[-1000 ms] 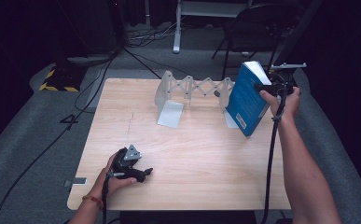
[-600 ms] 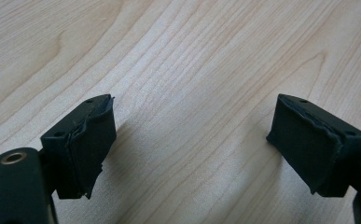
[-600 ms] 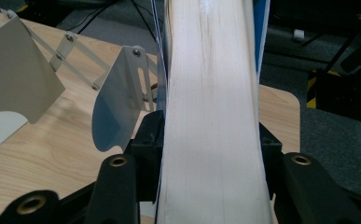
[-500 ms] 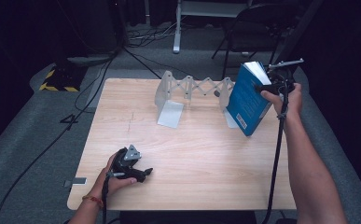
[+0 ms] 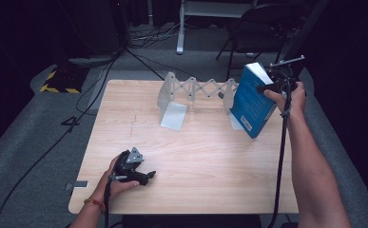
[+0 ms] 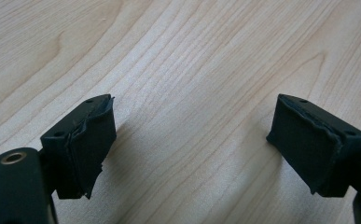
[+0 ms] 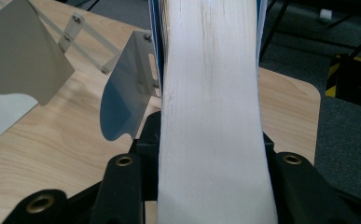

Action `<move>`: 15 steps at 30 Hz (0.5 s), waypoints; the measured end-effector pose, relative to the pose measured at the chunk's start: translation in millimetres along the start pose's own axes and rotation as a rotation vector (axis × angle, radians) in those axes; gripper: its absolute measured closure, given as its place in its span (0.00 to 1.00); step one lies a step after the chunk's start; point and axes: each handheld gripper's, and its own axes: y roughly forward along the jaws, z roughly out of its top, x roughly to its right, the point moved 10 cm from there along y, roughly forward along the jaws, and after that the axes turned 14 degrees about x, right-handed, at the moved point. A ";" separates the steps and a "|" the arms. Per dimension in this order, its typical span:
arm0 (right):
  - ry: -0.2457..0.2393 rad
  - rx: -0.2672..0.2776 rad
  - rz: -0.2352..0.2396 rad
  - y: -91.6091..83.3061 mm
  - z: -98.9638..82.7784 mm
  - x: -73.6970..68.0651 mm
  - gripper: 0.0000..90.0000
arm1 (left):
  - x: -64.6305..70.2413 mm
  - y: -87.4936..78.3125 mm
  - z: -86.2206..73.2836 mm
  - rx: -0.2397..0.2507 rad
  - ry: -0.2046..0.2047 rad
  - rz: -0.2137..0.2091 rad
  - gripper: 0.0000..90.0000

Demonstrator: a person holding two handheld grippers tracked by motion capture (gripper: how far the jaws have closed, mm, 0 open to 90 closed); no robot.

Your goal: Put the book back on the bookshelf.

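A blue book (image 5: 250, 102) stands tilted at the table's right rear, lower corner near the wood, beside the right end plate of a grey expanding book rack (image 5: 191, 92). My right gripper (image 5: 272, 85) holds it by the upper edge. In the right gripper view its white page edge (image 7: 211, 93) runs up between the jaws of my right gripper (image 7: 211, 140), which have just been closing on it. My left gripper (image 5: 146, 178) rests on the table at the front left. Its jaws stand open over bare wood, nothing between them (image 6: 192, 135).
The wooden table (image 5: 196, 156) has rounded corners. The rack's metal plates (image 7: 24, 51) stand along its rear edge. A chair and a stand are behind the table, with cables and a yellow-black striped block (image 5: 58, 80) on the grey floor at the left.
The book and my right hand have hardly shifted. The left gripper lies where it was.
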 end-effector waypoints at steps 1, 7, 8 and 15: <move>0.010 0.014 -0.009 0.6 0.4 1.6 0.68 | 0.0 0.0 0.0 0.000 0.000 0.000 0.16; 0.038 0.042 -0.039 2.1 1.2 7.5 0.68 | 0.0 0.1 0.1 0.000 0.001 -0.001 0.16; 0.038 0.061 -0.061 2.4 1.7 8.8 0.68 | 0.5 0.3 0.1 0.000 -0.003 -0.003 0.16; 0.053 0.106 -0.101 3.5 4.3 12.6 0.68 | 0.6 0.6 0.3 0.001 -0.003 -0.004 0.16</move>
